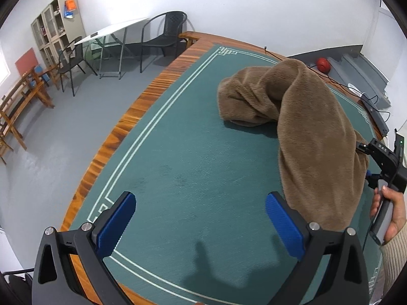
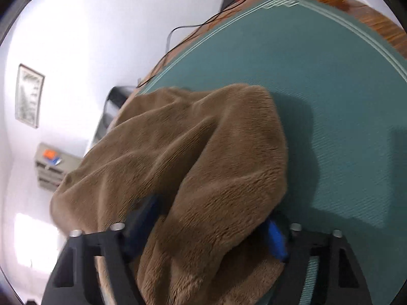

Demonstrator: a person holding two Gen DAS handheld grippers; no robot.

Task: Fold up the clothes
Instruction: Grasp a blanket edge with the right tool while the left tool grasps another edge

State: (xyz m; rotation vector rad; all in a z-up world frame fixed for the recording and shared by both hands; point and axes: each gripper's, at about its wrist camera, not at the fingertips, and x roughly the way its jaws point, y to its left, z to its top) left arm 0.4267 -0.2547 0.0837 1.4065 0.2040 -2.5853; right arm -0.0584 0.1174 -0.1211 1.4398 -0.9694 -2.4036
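Observation:
A brown fleece garment lies partly on the green table mat; one end is lifted. My left gripper is open and empty, low over the mat, just left of the hanging cloth. My right gripper shows at the right edge of the left wrist view, shut on the raised end of the garment. In the right wrist view the garment drapes over my right gripper, whose blue pads are pressed into the cloth.
The mat covers a wooden table. Black cables and a dark bar lie along its far right edge. Chairs, a folding table, a cabinet and wooden benches stand on the floor at left.

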